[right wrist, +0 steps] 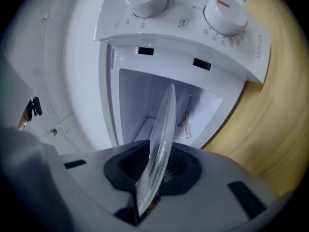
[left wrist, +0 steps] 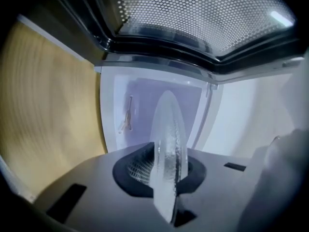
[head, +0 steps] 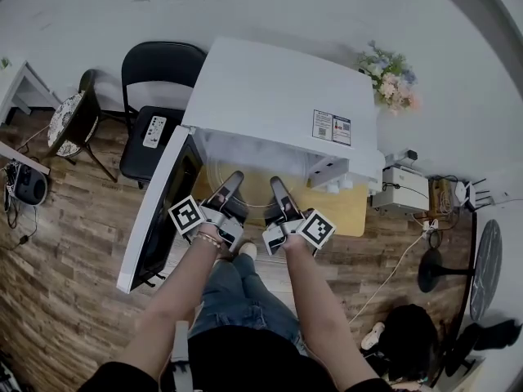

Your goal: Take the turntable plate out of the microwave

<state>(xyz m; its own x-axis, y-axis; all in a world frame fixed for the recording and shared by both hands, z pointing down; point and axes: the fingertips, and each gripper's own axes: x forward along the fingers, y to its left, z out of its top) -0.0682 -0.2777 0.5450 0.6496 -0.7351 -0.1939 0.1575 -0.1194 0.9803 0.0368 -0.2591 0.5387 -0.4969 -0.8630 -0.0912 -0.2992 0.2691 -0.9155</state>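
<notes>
- Nearest, in the head view: two bare forearms (head: 184, 288) reaching forward above denim-clad legs (head: 237, 300).
- Clamping the left gripper (head: 235, 178) onto the near rim of the turntable plate (head: 252, 193), jaws almost together with the glass edge pinched between them.
- Doing the same with the right gripper (head: 274, 184) just beside it, jaws squeezed onto that same rim.
- Holding the clear plate between both tools at the mouth of the microwave (head: 270, 88), edge-on in both gripper views, the white cavity right behind it.
- Past that: door (head: 155, 215) swung wide to the left, two white knobs (right wrist: 224, 8) on the control panel, wooden table (head: 347, 212) underneath.
- Farthest back: black chair (head: 159, 72) to the left, flowers (head: 391, 76) to the right.
</notes>
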